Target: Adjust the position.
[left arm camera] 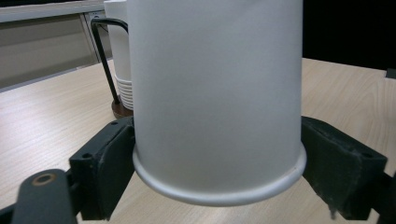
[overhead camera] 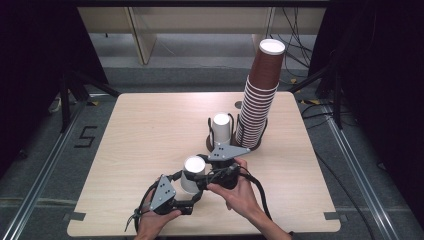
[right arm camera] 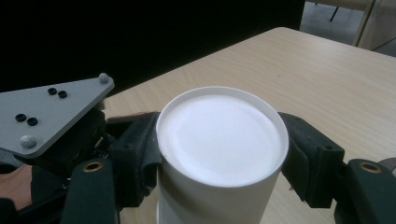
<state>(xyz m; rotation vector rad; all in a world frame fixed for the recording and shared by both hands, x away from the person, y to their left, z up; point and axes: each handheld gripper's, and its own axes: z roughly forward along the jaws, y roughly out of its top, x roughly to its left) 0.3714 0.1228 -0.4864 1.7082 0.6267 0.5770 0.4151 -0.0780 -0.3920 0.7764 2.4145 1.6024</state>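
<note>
High view: white paper cup (overhead camera: 193, 174) stands upside down, base up, on the wooden table (overhead camera: 150, 130), just in front of the black wire cup holder (overhead camera: 216, 136) and toward the person's edge. Left gripper (overhead camera: 192, 200) sits in front and to the left of the holder, right gripper (overhead camera: 205, 176) directly in front of it; both meet at the cup.

Left gripper view: pads (left arm camera: 109, 163) press both sides of the cup (left arm camera: 215, 102) near its rolled rim, jaws about half open, clamped on it; a second white stack in the holder (left arm camera: 100, 51) shows behind.

Right gripper view: pads (right arm camera: 140, 149) close on the cup (right arm camera: 219, 135) just under its upturned base, at their narrowest spread, gripping it.

Tall brown cup stack (overhead camera: 260, 100) stands just right of the holder.
</note>
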